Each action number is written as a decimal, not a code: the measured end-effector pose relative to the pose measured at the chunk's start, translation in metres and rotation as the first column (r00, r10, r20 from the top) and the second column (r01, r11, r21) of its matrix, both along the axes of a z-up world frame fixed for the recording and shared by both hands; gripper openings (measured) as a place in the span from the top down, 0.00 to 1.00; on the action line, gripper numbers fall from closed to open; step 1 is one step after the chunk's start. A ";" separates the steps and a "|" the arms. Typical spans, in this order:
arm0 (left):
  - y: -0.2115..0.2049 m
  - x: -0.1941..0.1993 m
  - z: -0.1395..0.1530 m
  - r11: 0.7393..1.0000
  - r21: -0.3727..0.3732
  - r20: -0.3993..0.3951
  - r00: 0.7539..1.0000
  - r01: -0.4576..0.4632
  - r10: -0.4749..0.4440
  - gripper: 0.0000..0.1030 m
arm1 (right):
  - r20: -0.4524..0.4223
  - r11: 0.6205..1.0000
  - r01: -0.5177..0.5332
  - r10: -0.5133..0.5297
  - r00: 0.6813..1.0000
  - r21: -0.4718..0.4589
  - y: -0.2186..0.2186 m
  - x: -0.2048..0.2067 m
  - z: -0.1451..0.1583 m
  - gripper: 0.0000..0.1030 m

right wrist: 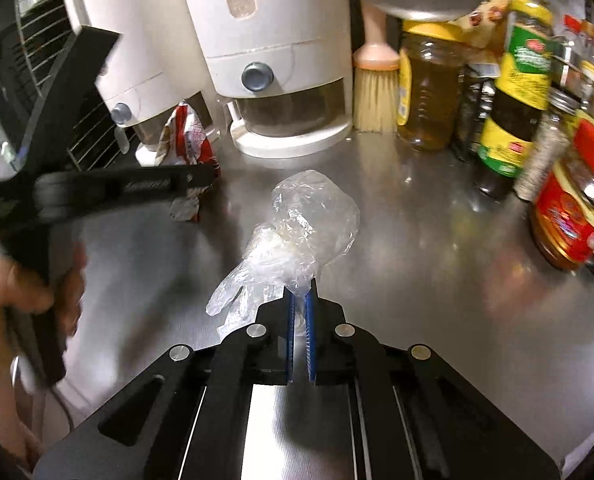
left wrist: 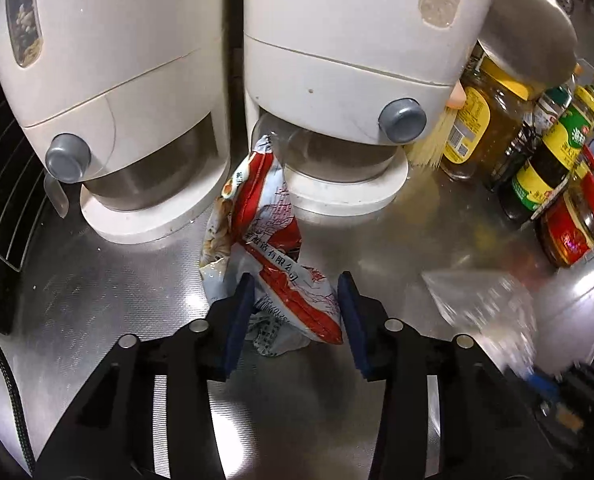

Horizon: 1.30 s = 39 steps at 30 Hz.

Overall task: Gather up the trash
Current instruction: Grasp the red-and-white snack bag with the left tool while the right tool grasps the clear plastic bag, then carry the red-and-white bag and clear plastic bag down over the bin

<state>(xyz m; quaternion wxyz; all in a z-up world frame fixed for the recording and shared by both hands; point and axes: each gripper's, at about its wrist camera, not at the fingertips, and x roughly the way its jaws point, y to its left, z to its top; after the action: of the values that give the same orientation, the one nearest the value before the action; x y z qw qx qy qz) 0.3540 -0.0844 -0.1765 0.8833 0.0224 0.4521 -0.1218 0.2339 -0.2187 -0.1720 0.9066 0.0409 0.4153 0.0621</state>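
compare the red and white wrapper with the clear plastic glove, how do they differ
The wrapper is opaque, printed red and white; the plastic glove is clear and unprinted. The wrapper leans between the two white dispensers; the glove lies out on open counter. The right gripper is shut on the glove; the left gripper only straddles the wrapper. Both are crumpled.

Light falls from overhead, warm and fairly bright, and the brushed steel bench (left wrist: 97, 292) throws it back in pale streaks and soft glare. Both fisheye views bend hard at the rims, with dark corners. The row of yellow- and red-labelled glass jars (right wrist: 569, 216) smears with motion blur in the right wrist view, as does the person's hand (right wrist: 21, 292). In the left wrist view the crumpled clear plastic glove (left wrist: 485, 304) is a blurred ghost.
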 end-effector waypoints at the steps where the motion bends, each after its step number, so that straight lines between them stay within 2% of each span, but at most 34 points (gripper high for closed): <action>1: -0.002 0.002 0.000 1.000 0.012 0.001 1.000 -0.002 0.002 0.58 | 0.006 1.000 0.003 -0.003 1.000 0.000 -0.002 -0.006 0.002 0.94; 4: -0.004 0.010 -0.009 1.000 0.016 -0.043 0.999 -0.001 0.002 0.51 | 0.015 1.000 0.006 -0.006 1.000 -0.002 -0.009 -0.021 0.007 0.94; 6: -0.004 0.012 -0.011 1.000 0.017 -0.029 1.000 -0.009 0.010 0.51 | 0.024 1.000 0.004 -0.004 1.000 -0.005 -0.012 -0.028 0.011 0.94; 7: -0.004 0.012 -0.011 1.000 0.014 -0.024 1.000 -0.017 0.017 0.53 | 0.030 1.000 0.004 -0.004 1.000 -0.007 -0.013 -0.029 0.013 0.94; 8: -0.004 0.013 -0.011 1.000 0.008 -0.017 1.000 -0.026 0.026 0.64 | 0.037 1.000 0.004 -0.004 0.999 -0.007 -0.014 -0.031 0.016 0.94; 9: -0.004 0.013 -0.011 1.000 0.006 -0.012 1.000 -0.027 0.028 0.68 | 0.040 1.000 0.004 -0.004 0.999 -0.004 -0.014 -0.031 0.017 0.94; 14: -0.002 0.010 -0.011 1.000 -0.010 -0.002 1.000 -0.025 0.025 0.75 | 0.033 1.000 -0.004 0.004 0.999 0.006 -0.016 -0.036 0.014 0.94; 19: 0.014 -0.022 -0.005 0.999 -0.013 -0.003 0.999 -0.034 0.034 0.80 | 0.034 1.000 -0.008 0.007 0.999 0.019 -0.015 -0.051 0.015 0.94; 26: 0.032 -0.104 0.022 0.999 -0.026 0.043 0.998 -0.039 0.040 0.80 | 0.081 0.999 -0.017 0.015 0.997 0.027 -0.010 -0.104 0.036 0.94; 32: 0.044 -0.199 0.063 0.998 -0.055 0.129 0.991 -0.033 0.040 0.80 | 0.126 0.999 -0.023 0.019 0.992 0.029 -0.011 -0.158 0.052 0.94; 39: 0.042 -0.302 0.090 0.996 -0.089 0.224 0.974 0.004 0.016 0.80 | 0.159 0.999 -0.021 0.017 0.987 0.026 -0.011 -0.225 0.054 0.94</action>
<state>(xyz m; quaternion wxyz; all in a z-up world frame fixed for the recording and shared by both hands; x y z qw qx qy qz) 0.0517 -0.0424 -0.0865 0.9292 -0.0049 0.3436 -0.1358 0.0086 -0.2298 -0.1175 0.9356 0.0444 0.3410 0.0794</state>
